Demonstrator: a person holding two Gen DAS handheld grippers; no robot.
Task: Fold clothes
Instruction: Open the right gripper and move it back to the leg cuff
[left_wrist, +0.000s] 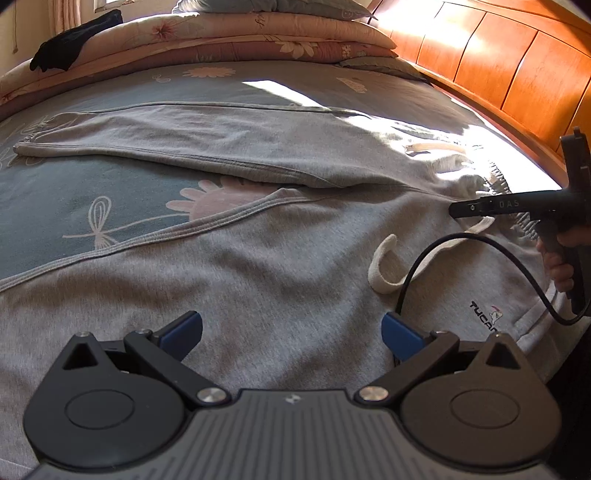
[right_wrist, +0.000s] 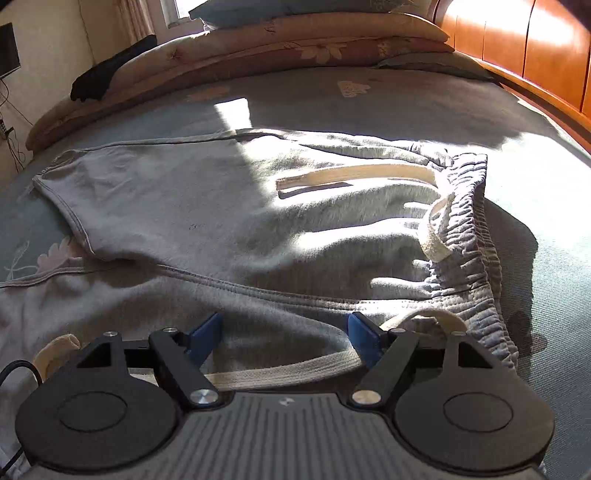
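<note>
while the gray pants (right_wrist: 258, 221) lie flat on the bed (right_wrist: 406, 103), my left hand-held gripper (left_wrist: 291, 330) and right hand-held gripper (right_wrist: 286, 334) hang over them, both spread apart and holding nothing.

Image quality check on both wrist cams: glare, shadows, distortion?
Left wrist: sunlight blows out the sweatpants near the waistband; fisheye bends the headboard. Right wrist: a hard sun patch crosses the sweatpants, deep shadow beside the waistband; corners vignetted, slight softness throughout.
</note>
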